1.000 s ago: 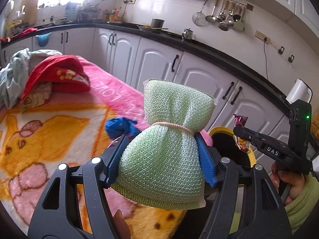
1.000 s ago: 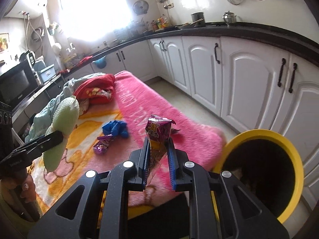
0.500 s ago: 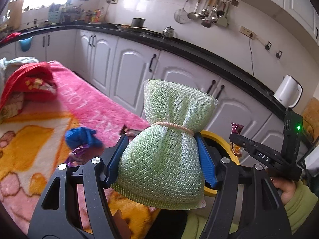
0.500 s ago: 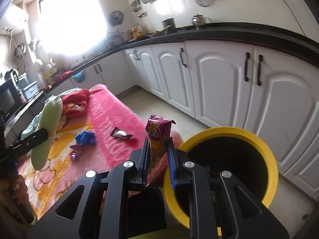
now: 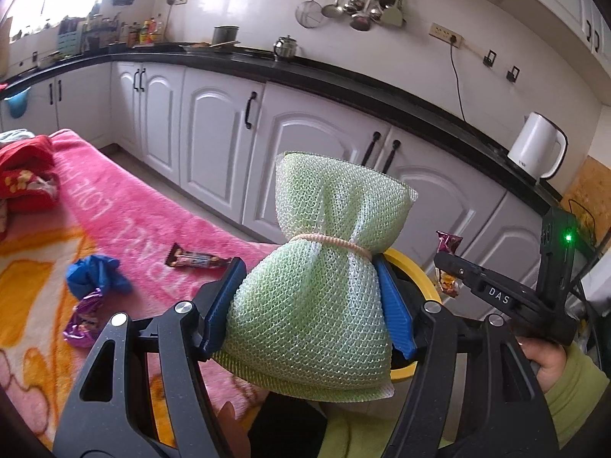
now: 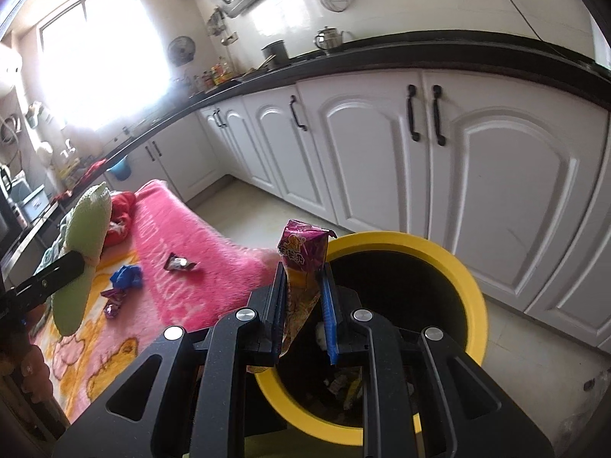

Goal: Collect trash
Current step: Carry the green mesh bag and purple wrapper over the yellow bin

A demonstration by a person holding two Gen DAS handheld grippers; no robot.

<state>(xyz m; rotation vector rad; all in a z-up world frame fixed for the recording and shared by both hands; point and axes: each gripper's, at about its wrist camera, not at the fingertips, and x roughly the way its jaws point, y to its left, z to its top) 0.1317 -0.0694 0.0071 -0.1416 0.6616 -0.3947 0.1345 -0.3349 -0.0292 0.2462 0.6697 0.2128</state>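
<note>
My left gripper [image 5: 309, 313] is shut on a green mesh scrubber pouch [image 5: 320, 278] tied with a band, held in front of the yellow bin [image 5: 412, 267]. My right gripper [image 6: 303, 301] is shut on a purple snack wrapper [image 6: 301, 263], held over the near rim of the yellow bin [image 6: 473, 290], which holds some trash. On the pink blanket [image 5: 126, 221] lie a chocolate bar wrapper [image 5: 194, 259], a blue crumpled piece [image 5: 95, 274] and a purple foil wrapper [image 5: 84, 320]. The right gripper also shows in the left wrist view [image 5: 454, 267].
White cabinets [image 6: 382, 145] under a black counter run along the far side. A white kettle [image 5: 538, 152] stands on the counter. Red clothes [image 5: 26, 175] are piled at the blanket's far end. Tiled floor lies between blanket and cabinets.
Both grippers have moved right from over the blanket toward the yellow bin, each keeping its hold. The right gripper's wrapper is now over the bin's rim.
</note>
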